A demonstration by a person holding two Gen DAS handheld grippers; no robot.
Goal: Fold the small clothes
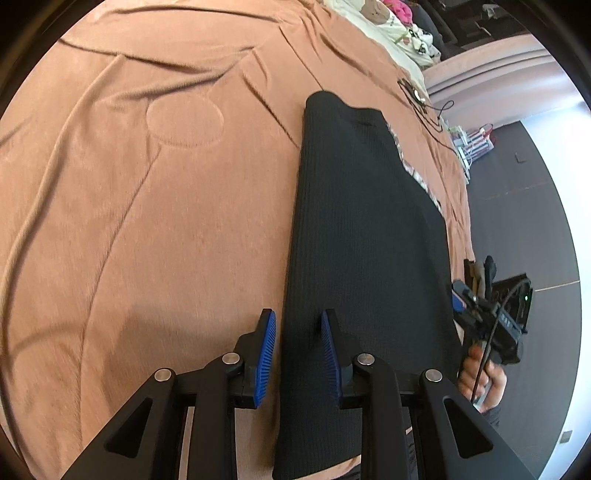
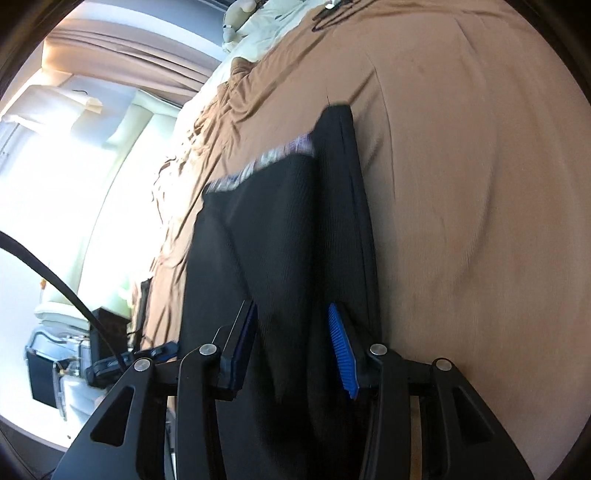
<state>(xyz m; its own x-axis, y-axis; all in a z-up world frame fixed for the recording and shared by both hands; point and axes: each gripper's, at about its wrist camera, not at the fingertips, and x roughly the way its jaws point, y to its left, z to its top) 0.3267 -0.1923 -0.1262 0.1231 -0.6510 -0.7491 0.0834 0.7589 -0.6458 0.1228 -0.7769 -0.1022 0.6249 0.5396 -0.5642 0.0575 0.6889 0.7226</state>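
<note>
A black ribbed garment (image 1: pixel 365 229) lies folded lengthwise on the tan bedspread (image 1: pixel 166 206), with a patterned waistband along its right edge. My left gripper (image 1: pixel 297 325) is open, its blue pads straddling the garment's near left edge. In the right wrist view the same garment (image 2: pixel 288 229) fills the middle, its upper layer folded over. My right gripper (image 2: pixel 291 321) is open, its jaws apart over the near end of the cloth. The right gripper also shows in the left wrist view (image 1: pixel 487 314), held in a hand at the bed's right edge.
A black cable and small device (image 1: pixel 421 101) lie on the bedspread at the far right. Pillows and soft toys (image 1: pixel 391 26) sit at the bed's head. The bed edge drops to a dark floor (image 1: pixel 524 206) on the right. Bags and boxes (image 2: pixel 66 369) stand beside the bed.
</note>
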